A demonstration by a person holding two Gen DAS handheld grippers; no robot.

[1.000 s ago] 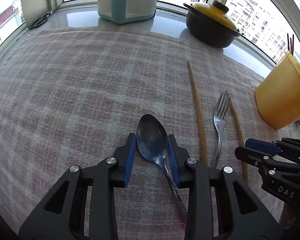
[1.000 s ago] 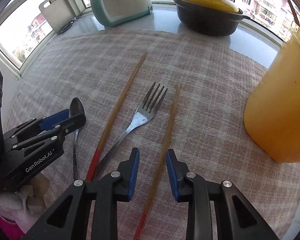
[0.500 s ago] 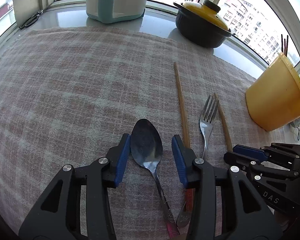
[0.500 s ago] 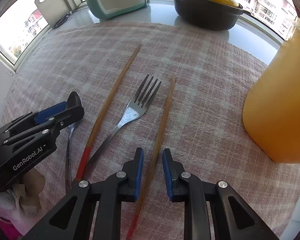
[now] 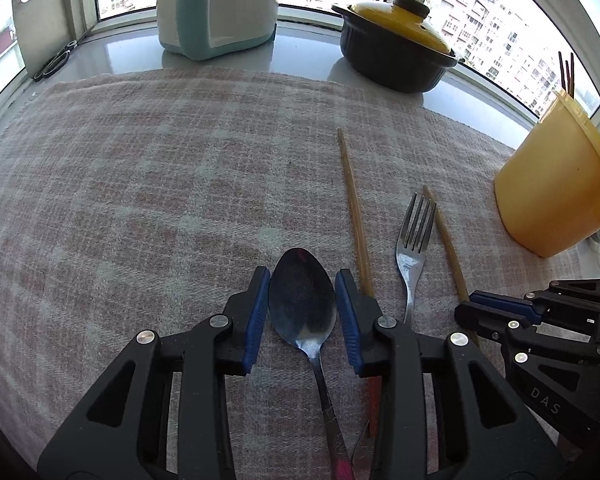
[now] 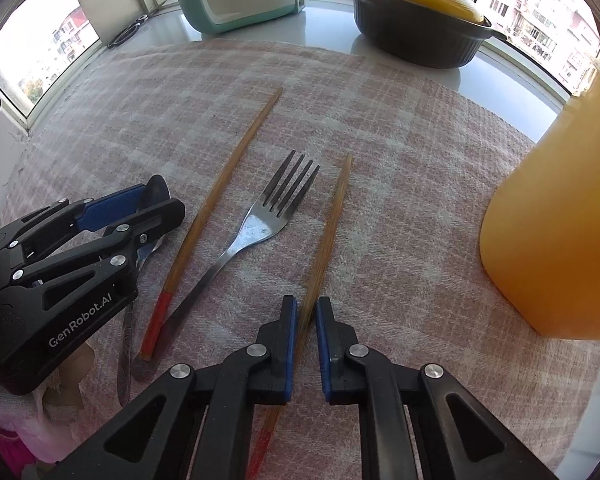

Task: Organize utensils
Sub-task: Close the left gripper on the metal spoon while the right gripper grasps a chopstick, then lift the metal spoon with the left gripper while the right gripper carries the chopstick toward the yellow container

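Observation:
A steel spoon [image 5: 302, 300] lies on the checked cloth [image 5: 140, 200]. My left gripper [image 5: 302, 276] has its jaws closing around the bowl, and the blue pads meet the bowl's two edges. To the right lie a wooden chopstick [image 5: 354, 208], a fork [image 5: 414, 248] and a second chopstick [image 5: 448, 240]. My right gripper [image 6: 307, 304] is shut on that second chopstick [image 6: 332, 224] near its red-tipped end. The yellow utensil holder [image 6: 556, 232] stands at the right, with dark chopsticks [image 5: 566, 72] sticking out of it. The left gripper [image 6: 156, 208] hides most of the spoon in the right wrist view.
On the windowsill behind the cloth stand a black pot with a yellow lid [image 5: 396, 56] and a teal-and-white appliance [image 5: 216, 4]. A white cutting board [image 5: 40, 24] and scissors [image 5: 54, 64] are at the far left. A pink sleeve [image 6: 8, 432] shows at the lower left.
The right jaws have closed step by step onto the right chopstick. The left jaws widened, then narrowed again around the spoon bowl, which now lies straight between them.

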